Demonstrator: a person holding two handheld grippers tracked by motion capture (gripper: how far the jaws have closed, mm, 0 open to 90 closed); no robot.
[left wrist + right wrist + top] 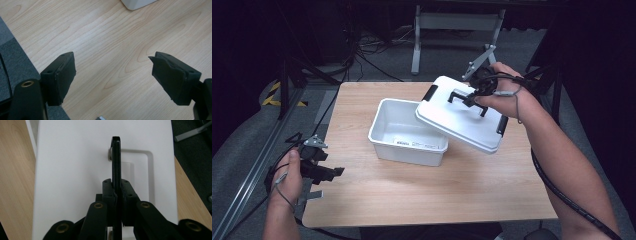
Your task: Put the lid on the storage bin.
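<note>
Left tool hangs over the near-left counter edge, jaws spread wide, nothing between them. Mid-counter sits the open white bin. Beyond it, right tool clamps the black handle, holding the white lid tilted over the bin's right rim.

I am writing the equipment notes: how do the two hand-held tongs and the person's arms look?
Both tongs, left and right, are black, with flat block-shaped jaws and brass-coloured screw holes. Each carries a grey three-cornered plate and trails a black cable. The forearms are bare, no sleeves in view.

Dark room — grey floor, cables
</note>
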